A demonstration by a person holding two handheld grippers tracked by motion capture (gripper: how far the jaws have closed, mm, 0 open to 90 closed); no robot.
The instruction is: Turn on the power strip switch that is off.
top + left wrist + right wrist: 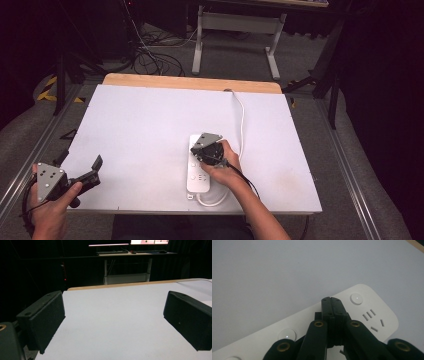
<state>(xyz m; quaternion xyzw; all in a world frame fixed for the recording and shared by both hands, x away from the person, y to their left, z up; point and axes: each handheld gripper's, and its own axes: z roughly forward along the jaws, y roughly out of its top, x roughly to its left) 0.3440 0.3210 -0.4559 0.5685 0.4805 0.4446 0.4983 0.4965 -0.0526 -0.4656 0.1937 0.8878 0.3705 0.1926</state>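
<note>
The right gripper [331, 300], jaws pressed together, bears on the power strip [372, 315] between two round buttons; judging by this, pressing a switch [357, 298] comes next, needing careful aim.

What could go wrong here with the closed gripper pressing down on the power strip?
The shut right gripper sits between two round buttons on the power strip, so it might press the wrong one or miss. The left gripper hangs open off to the side, so the unheld strip could slide on the white table.

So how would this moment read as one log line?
right gripper: shut, over power strip | left gripper: open, empty, table corner
</note>
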